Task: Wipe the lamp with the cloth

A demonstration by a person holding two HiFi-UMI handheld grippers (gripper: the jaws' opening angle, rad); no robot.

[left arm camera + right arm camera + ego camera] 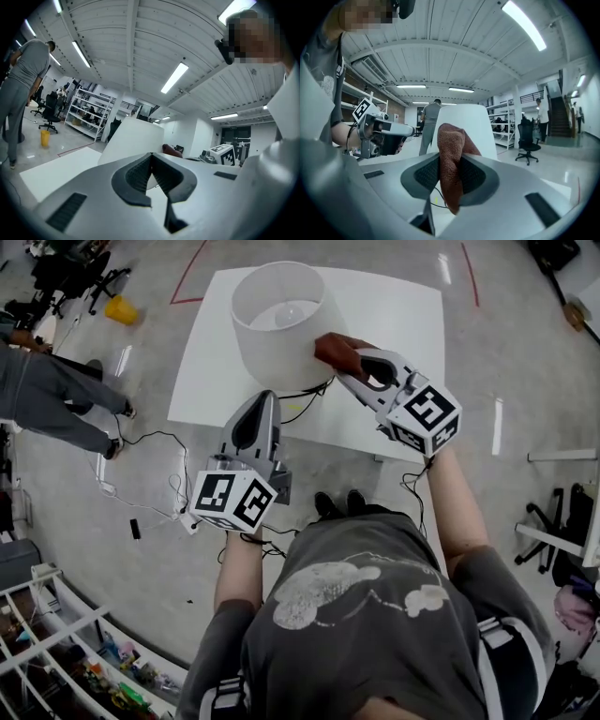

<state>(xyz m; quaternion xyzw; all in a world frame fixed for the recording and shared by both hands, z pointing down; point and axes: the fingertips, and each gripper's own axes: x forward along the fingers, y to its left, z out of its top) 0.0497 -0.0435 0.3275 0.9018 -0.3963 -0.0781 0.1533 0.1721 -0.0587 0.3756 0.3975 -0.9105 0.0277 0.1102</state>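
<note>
2 forearms reach forward over the white table [398, 329]. The right gripper [343, 367] clamps the brown cloth [332, 350] against the lamp [279, 338]; the left gripper [268, 397], jaws together and empty, points at its lower edge.

The lamp [278, 324] stands on the table [394, 343] ahead of you, toward its left half. Your right gripper [349, 367] is at the lamp's right side, with the cloth [335, 352] between its fingers, close against the shade. Your left gripper [263, 401] is over the table's near edge, just before the lamp. A cable [305, 409] runs between them.
</note>
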